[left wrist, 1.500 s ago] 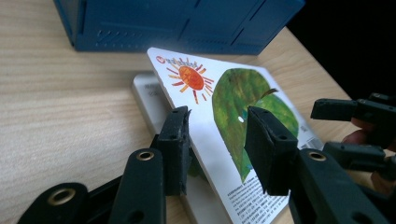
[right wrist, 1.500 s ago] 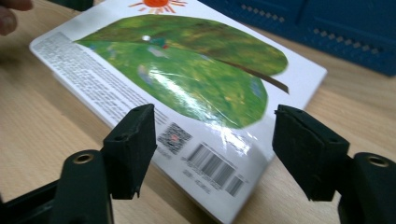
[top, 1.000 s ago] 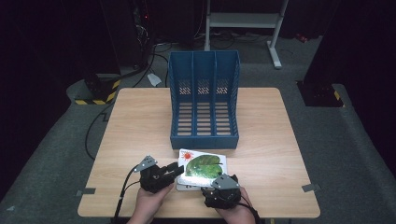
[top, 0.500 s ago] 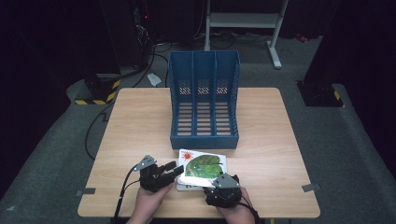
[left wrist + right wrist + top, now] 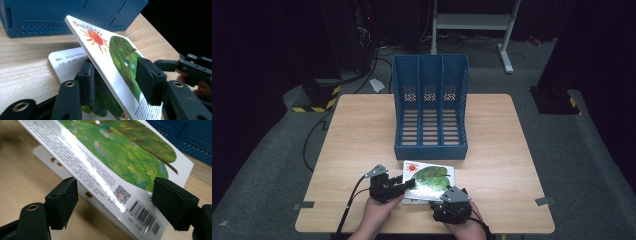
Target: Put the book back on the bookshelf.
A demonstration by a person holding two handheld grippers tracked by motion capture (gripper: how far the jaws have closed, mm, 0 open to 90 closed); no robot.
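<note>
A picture book with a green leaf and a red sun on its cover lies near the table's front edge, before a blue file rack. Its cover is tilted up off the white page beneath. My left gripper reaches in from the book's left. One of its pads sits under the cover and the other above it. Its jaws have just been closing, but a gap remains. My right gripper straddles the cover's barcode corner. Its jaws have just been closing slightly and stand apart.
The rack has three slots and stands at the middle of the wooden table. Its base is close behind the book. Cables trail from the left gripper over the front edge. Dark floor surrounds the table.
The left gripper has edged slightly toward the book's left side. The right hand and the book's place on the table look the same.
</note>
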